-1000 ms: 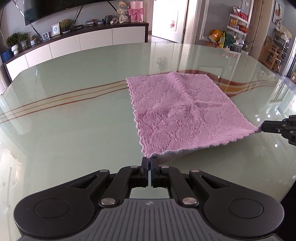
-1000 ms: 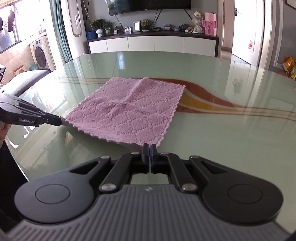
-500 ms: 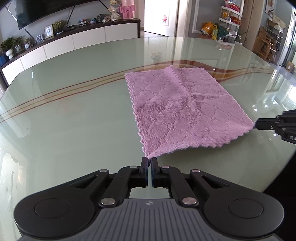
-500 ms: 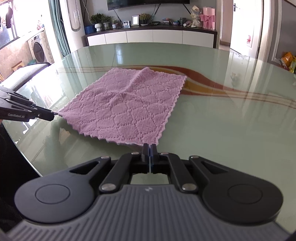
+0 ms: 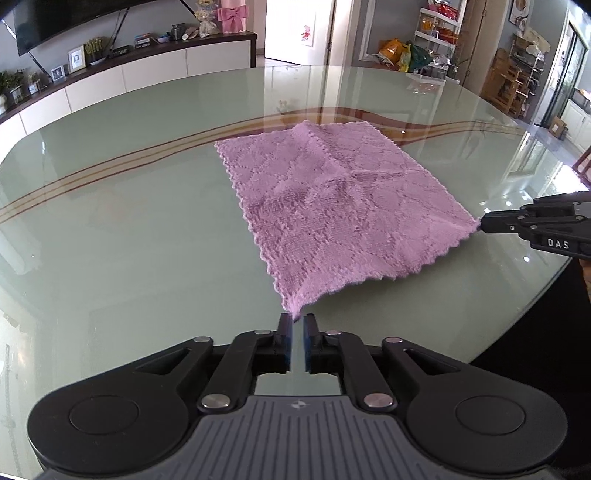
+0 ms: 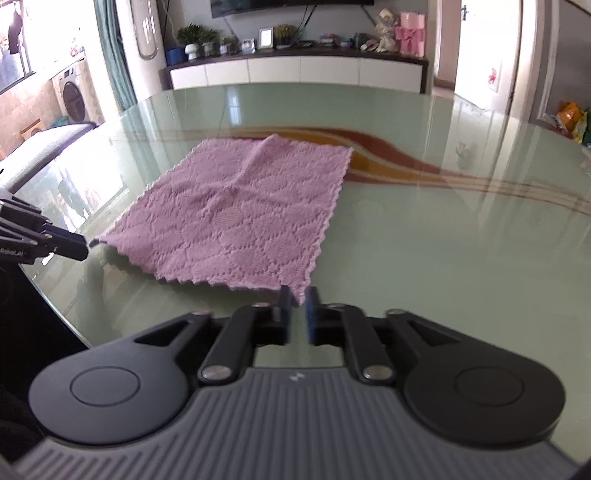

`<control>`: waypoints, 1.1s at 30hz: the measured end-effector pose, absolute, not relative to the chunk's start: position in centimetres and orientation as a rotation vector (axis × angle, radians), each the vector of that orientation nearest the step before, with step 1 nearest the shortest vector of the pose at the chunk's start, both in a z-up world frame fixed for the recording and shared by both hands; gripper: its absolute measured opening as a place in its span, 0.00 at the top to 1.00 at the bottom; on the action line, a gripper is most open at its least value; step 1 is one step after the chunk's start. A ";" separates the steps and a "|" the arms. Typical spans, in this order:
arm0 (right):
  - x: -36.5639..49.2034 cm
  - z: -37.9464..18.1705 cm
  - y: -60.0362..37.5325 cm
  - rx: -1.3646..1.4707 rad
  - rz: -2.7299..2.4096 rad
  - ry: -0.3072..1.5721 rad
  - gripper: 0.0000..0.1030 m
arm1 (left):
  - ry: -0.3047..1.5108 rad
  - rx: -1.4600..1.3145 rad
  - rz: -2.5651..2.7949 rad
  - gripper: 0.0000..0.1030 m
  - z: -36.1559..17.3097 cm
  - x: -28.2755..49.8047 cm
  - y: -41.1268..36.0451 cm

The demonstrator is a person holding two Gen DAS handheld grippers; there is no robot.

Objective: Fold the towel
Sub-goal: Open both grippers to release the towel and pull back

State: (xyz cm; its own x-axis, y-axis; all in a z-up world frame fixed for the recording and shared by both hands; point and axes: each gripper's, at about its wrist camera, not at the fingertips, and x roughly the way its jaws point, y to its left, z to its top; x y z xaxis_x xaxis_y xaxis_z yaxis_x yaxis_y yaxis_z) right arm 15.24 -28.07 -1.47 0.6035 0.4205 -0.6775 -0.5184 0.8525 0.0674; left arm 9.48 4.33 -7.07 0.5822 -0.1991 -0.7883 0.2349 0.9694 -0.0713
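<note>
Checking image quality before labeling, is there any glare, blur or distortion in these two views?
Left wrist: sharp; fisheye bends the table rim; window glare on the glass at right. Right wrist: slightly soft, tool tips blurred; blown-out window at left; towel evenly lit.

Pink towel (image 5: 340, 206) with diamond weave; pale green glass table (image 5: 122, 229), seemingly brown-striped.

A glossy pale-green glass counter (image 5: 122, 229) carries curved brown and gold stripes (image 6: 399, 166). Behind it a long white sideboard (image 6: 295, 72) with a dark top holds framed photos (image 5: 76, 59), potted plants (image 6: 192, 38) and a pink bow-tied box (image 6: 410, 35). A washing machine (image 6: 72, 98) stands far left.
</note>
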 end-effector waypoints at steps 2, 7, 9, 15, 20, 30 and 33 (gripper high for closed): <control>15.3 -0.5 -28.2 -0.122 0.538 0.711 0.71 | 0.890 0.030 -0.254 0.83 -6.2 9.5 4.7; 18.2 0.2 -25.6 -0.101 0.543 0.629 0.71 | 0.766 -0.031 -0.223 0.39 -4.4 13.8 4.3; 19.9 -0.5 -23.9 -0.094 0.546 0.627 0.71 | 0.707 -0.062 -0.210 0.35 -4.7 16.5 3.7; 23.6 -2.8 -19.8 -0.103 0.529 0.647 0.71 | 0.735 -0.217 -0.218 0.36 -7.8 23.0 2.9; 24.2 -4.8 -19.6 -0.172 0.484 0.667 0.69 | 0.767 -0.140 -0.197 0.37 -10.0 23.8 2.3; 24.5 -5.0 -21.8 -0.187 0.405 0.669 0.60 | 0.730 0.049 -0.172 0.37 -10.6 22.2 2.1; 24.6 -4.0 -21.9 -0.156 0.419 0.636 0.60 | 0.702 0.007 -0.168 0.37 -9.4 22.0 2.4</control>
